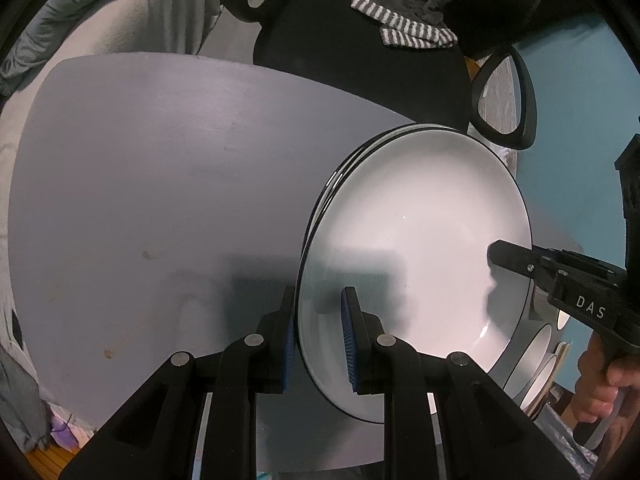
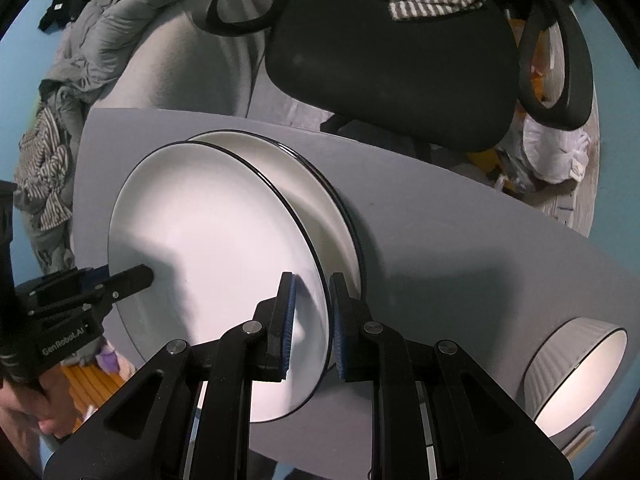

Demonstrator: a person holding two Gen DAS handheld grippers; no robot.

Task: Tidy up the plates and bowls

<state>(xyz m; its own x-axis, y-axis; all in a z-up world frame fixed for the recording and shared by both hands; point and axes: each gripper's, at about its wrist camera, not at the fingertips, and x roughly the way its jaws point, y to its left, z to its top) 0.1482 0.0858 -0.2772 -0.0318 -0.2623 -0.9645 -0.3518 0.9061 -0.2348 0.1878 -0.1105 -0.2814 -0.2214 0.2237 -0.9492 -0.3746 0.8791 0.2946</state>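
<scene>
A white plate with a thin black rim [image 1: 420,240] is held over a stack of like plates [image 1: 352,156] on the grey round table [image 1: 160,180]. My left gripper [image 1: 318,344] straddles the plate's left rim, jaws around the edge with a visible gap. My right gripper [image 2: 312,328] straddles the same plate [image 2: 208,248] at its right rim, with the lower plates [image 2: 320,200] behind. Each gripper shows in the other's view, on opposite rims. A white ribbed bowl [image 2: 576,376] sits at the right on the table.
A black office chair [image 2: 392,60] with a striped cloth stands behind the table. Grey bedding and clothes [image 2: 100,40] lie at the back left. More bowls [image 1: 540,364] show at the right edge of the left wrist view.
</scene>
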